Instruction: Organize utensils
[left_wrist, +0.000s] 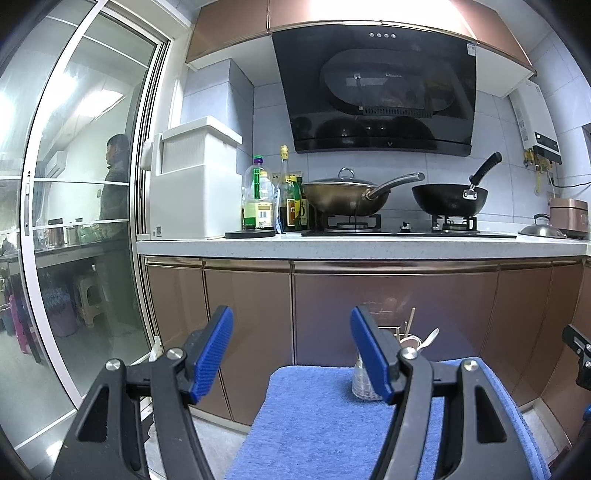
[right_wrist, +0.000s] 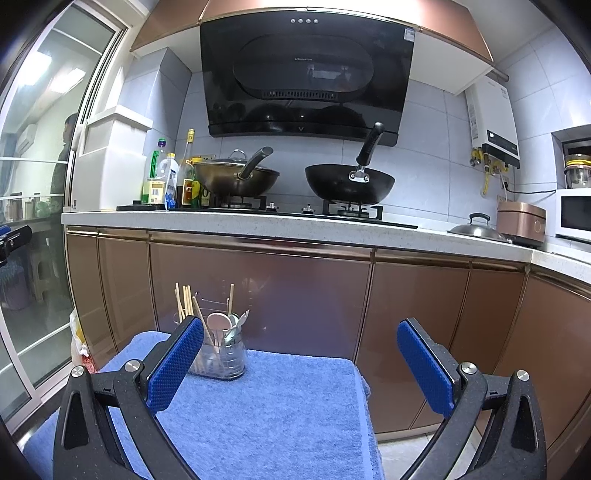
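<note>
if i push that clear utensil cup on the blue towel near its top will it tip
Probably. The clear utensil cup is narrow, and its chopsticks and spoons rise well above the rim, so it looks top-heavy. The soft blue towel likely grips the base rather than letting it slide.

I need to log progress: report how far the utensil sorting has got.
Done: chopsticks and spoons already stand in the clear holder on the blue towel. In hand: nothing; the left tongs and right tongs are both open and empty. Left: no loose utensils show on the towel.
</note>
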